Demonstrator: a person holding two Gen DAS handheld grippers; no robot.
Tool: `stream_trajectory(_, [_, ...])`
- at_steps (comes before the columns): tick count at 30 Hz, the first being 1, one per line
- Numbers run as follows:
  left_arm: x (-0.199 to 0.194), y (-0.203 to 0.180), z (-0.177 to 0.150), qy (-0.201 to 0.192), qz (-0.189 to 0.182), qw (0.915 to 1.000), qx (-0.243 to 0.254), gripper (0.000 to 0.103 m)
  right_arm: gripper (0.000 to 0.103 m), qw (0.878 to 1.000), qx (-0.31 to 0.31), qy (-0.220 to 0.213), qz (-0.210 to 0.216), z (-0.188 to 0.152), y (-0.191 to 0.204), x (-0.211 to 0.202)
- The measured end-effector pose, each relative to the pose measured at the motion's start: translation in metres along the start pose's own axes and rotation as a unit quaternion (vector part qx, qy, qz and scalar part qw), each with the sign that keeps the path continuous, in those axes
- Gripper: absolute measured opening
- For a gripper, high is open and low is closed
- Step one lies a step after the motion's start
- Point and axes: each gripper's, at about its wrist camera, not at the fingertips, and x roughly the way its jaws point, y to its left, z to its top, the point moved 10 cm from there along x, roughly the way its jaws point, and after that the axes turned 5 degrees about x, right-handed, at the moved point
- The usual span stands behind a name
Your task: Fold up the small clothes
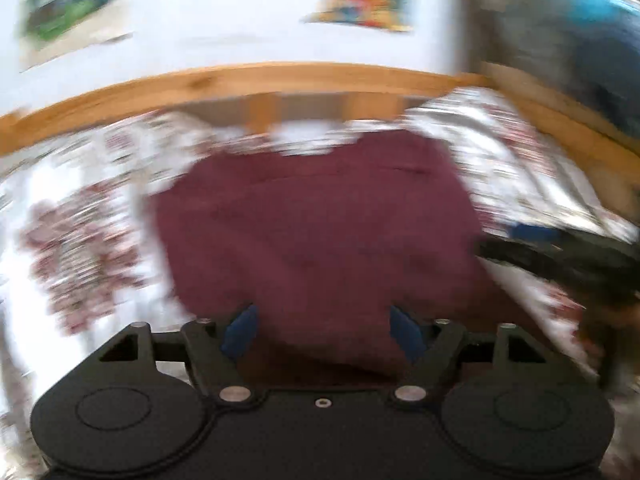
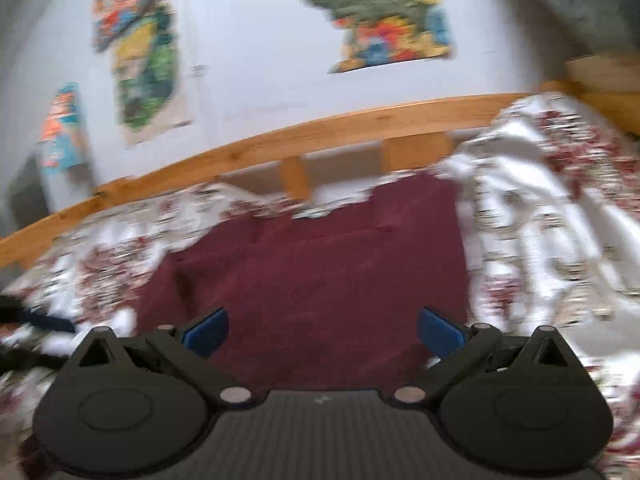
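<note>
Here is the maroon garment (image 1: 316, 232), a deep wine-red piece of soft, matte cloth, spread flat on the floral bedspread (image 1: 80, 240). From the right wrist view the same garment (image 2: 312, 280) shows layered edges: a straight fold line runs across its far half, and a stepped notch sits at the far edge, so parts of it lie doubled over. Both pictures are smeared with blur, so finer seams cannot be made out.

The left gripper (image 1: 322, 330) hangs right over the near edge of the cloth. Its blue fingertips (image 1: 240, 332) stand well spread, and nothing is pinched between them; only the maroon fabric shows in the gap below. At the right edge of this view a dark shape with a bit of blue, the right gripper (image 1: 560, 256), lies beside the garment's right side.

Over on the right wrist view, the right gripper (image 2: 323, 332) is also wide apart, blue pads (image 2: 440, 336) clear of the cloth, poised over the garment's near edge. The garment stretches away from both tools toward the wooden bed rail (image 2: 320, 132). A rumpled heap of the patterned bedding (image 2: 552, 200) rises just beside its right side.

On the pale wall (image 2: 248, 60) behind hang colourful posters (image 2: 380, 20); any lettering on them is too blurred to read.
</note>
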Motion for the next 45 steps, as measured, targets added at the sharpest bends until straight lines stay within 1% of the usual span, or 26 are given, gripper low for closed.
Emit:
stream_trajectory(4, [0.025, 0.074, -0.004, 0.023, 0.083, 0.9954, -0.043, 0.076, 0.103, 0.995, -0.047, 0.046, 0.081, -0.019, 0.039, 0.008])
stream_trajectory(6, [0.044, 0.101, -0.004, 0.041, 0.096, 0.9922, -0.068, 0.069, 0.103, 0.991, -0.082, 0.065, 0.083, -0.031, 0.053, 0.013])
stream_trajectory(9, [0.072, 0.128, -0.005, 0.072, 0.089, 0.9877, -0.106, 0.062, 0.103, 0.986, -0.126, 0.077, 0.072, -0.044, 0.064, 0.020])
stream_trajectory(10, [0.080, 0.133, -0.005, 0.077, 0.093, 0.9865, -0.110, 0.056, 0.102, 0.986, -0.131, 0.081, 0.063, -0.047, 0.064, 0.022])
stream_trajectory(12, [0.092, 0.137, -0.002, 0.087, 0.097, 0.9854, -0.110, 0.055, 0.098, 0.987, -0.122, 0.088, 0.059, -0.051, 0.063, 0.028])
stream_trajectory(14, [0.102, 0.137, 0.000, 0.095, 0.085, 0.9855, -0.112, 0.044, 0.089, 0.989, -0.097, 0.097, 0.062, -0.054, 0.060, 0.031])
stream_trajectory(15, [0.105, 0.136, 0.001, 0.098, 0.075, 0.9858, -0.114, 0.030, 0.085, 0.989, -0.089, 0.099, 0.063, -0.054, 0.057, 0.032])
stream_trajectory(16, [0.108, 0.135, 0.002, 0.100, 0.068, 0.9857, -0.117, 0.011, 0.075, 0.990, -0.083, 0.099, 0.062, -0.055, 0.055, 0.032])
stream_trajectory(17, [0.111, 0.135, 0.002, 0.104, 0.068, 0.9852, -0.117, 0.003, 0.064, 0.990, -0.081, 0.097, 0.055, -0.054, 0.052, 0.033])
stream_trajectory(18, [0.113, 0.135, 0.001, 0.104, 0.084, 0.9842, -0.116, 0.000, 0.059, 0.991, -0.078, 0.096, 0.048, -0.054, 0.049, 0.034])
stream_trajectory(20, [0.112, 0.135, 0.006, 0.093, 0.112, 0.9838, -0.105, 0.000, 0.032, 0.992, -0.065, 0.097, 0.049, -0.055, 0.045, 0.033])
stream_trajectory(22, [0.109, 0.136, 0.009, 0.081, 0.132, 0.9830, -0.098, 0.000, 0.017, 0.992, -0.059, 0.097, 0.045, -0.054, 0.043, 0.032])
stream_trajectory(25, [0.106, 0.136, 0.013, 0.072, 0.135, 0.9834, -0.097, 0.000, 0.009, 0.993, -0.055, 0.091, 0.043, -0.050, 0.040, 0.028])
stream_trajectory(26, [0.106, 0.136, 0.012, 0.073, 0.130, 0.9836, -0.101, 0.004, 0.009, 0.994, -0.049, 0.086, 0.045, -0.046, 0.039, 0.026])
stream_trajectory(28, [0.104, 0.136, 0.010, 0.069, 0.120, 0.9839, -0.113, 0.025, 0.015, 0.995, -0.041, 0.080, 0.053, -0.040, 0.038, 0.022])
stream_trajectory(29, [0.103, 0.135, 0.008, 0.067, 0.116, 0.9839, -0.118, 0.030, 0.039, 0.995, -0.038, 0.079, 0.057, -0.037, 0.037, 0.021])
stream_trajectory(31, [0.102, 0.135, 0.005, 0.067, 0.110, 0.9843, -0.121, 0.038, 0.071, 0.994, -0.024, 0.080, 0.068, -0.035, 0.034, 0.020])
stream_trajectory(32, [0.103, 0.134, 0.004, 0.069, 0.105, 0.9846, -0.121, 0.041, 0.075, 0.994, -0.012, 0.083, 0.072, -0.035, 0.032, 0.020])
stream_trajectory(34, [0.107, 0.134, 0.002, 0.076, 0.097, 0.9845, -0.125, 0.058, 0.077, 0.993, 0.002, 0.096, 0.074, -0.038, 0.029, 0.023])
stream_trajectory(36, [0.113, 0.136, -0.001, 0.082, 0.094, 0.9830, -0.135, 0.059, 0.082, 0.992, 0.002, 0.105, 0.071, -0.042, 0.029, 0.026])
stream_trajectory(38, [0.120, 0.139, -0.004, 0.090, 0.086, 0.9813, -0.146, 0.051, 0.083, 0.991, 0.000, 0.117, 0.066, -0.048, 0.029, 0.030])
stream_trajectory(39, [0.122, 0.138, -0.004, 0.091, 0.077, 0.9814, -0.151, 0.033, 0.078, 0.990, -0.006, 0.124, 0.060, -0.052, 0.031, 0.032])
stream_trajectory(40, [0.124, 0.136, -0.003, 0.094, 0.065, 0.9815, -0.154, 0.010, 0.062, 0.990, -0.015, 0.127, 0.055, -0.055, 0.032, 0.033])
stream_trajectory(41, [0.125, 0.135, -0.002, 0.094, 0.065, 0.9815, -0.154, 0.004, 0.038, 0.990, -0.024, 0.129, 0.048, -0.058, 0.033, 0.033])
stream_trajectory(44, [0.124, 0.133, 0.003, 0.087, 0.084, 0.9825, -0.142, 0.002, 0.006, 0.991, -0.043, 0.118, 0.039, -0.058, 0.036, 0.028])
stream_trajectory(45, [0.122, 0.132, 0.005, 0.084, 0.090, 0.9826, -0.140, 0.002, 0.005, 0.993, -0.041, 0.108, 0.037, -0.055, 0.037, 0.024])
